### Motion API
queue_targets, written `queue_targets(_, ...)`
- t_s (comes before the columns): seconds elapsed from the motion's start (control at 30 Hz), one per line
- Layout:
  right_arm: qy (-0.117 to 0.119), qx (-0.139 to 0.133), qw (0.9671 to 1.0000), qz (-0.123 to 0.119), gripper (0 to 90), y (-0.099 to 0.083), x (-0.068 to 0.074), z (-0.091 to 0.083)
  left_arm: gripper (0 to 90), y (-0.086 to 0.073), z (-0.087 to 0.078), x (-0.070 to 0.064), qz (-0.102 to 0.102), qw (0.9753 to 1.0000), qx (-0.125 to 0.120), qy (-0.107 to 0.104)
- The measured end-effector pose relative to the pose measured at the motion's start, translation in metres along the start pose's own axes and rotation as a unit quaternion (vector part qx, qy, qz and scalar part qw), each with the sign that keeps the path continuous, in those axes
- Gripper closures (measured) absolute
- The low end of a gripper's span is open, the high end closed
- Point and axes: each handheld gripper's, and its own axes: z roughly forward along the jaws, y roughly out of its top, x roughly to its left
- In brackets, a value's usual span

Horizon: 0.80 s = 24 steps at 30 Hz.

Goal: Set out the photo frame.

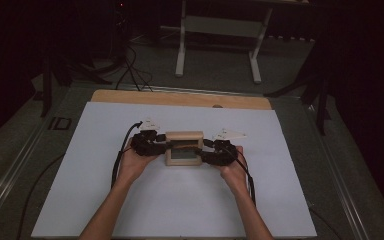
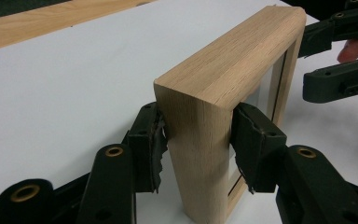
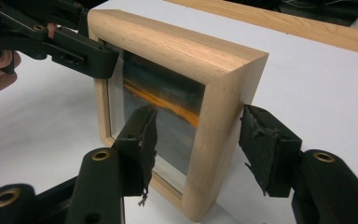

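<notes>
1. Between my two hands, near the middle of the tabletop (image 1: 105, 200), a wooden frame (image 1: 184, 148) stands upright on its lower edge, and I have a hand-held gripper at each end of it.

2. Nearest in the left gripper view, my left hand-held gripper (image 2: 198, 154) is clamped on the frame's (image 2: 200, 154) left upright: one pad sits on the back face and the other on the front face beside the glass, both touching the wood.

3. Along the right gripper view, my right hand-held gripper (image 3: 198, 149) straddles the frame's (image 3: 219, 140) right upright. The pad on the glass side lies against the frame's front; the pad on the back side looks just off the wood, so I judge its hold loose, not yet a firm clamp.

4. I judge the step to be a two-handed hold on the frame, steadying it upright or about to lift it.

5. The next move calls for closing the right jaws fully onto the wood, then moving both hands together and level, so the frame does not twist or slip from the pads.

6. Farther off, the white sheet ends at the tabletop's wooden edge (image 1: 180, 98), well apart from the frame.
</notes>
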Motion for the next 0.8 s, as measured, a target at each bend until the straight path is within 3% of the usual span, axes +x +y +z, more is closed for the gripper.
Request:
queue_targets(0.23, 0.008, 0.006, 0.9999, 0.005, 38.8, -0.001, -0.007, 0.011, 55.0, 0.000, 0.000, 0.000, 0.001, 1.0000, 0.000, 0.000)
queue_targets(0.47, 0.017, 0.011, 0.9997, 0.011, 38.6, -0.003, -0.007, 0.019, 55.0, 0.000, 0.000, 0.001, 0.000, 1.0000, -0.001, -0.004)
queue_targets(0.8, 0.016, 0.015, 0.9997, 0.007, 41.1, -0.004, -0.006, 0.015, 53.4, 0.000, 0.001, 0.003, -0.008, 0.9999, -0.002, -0.011)
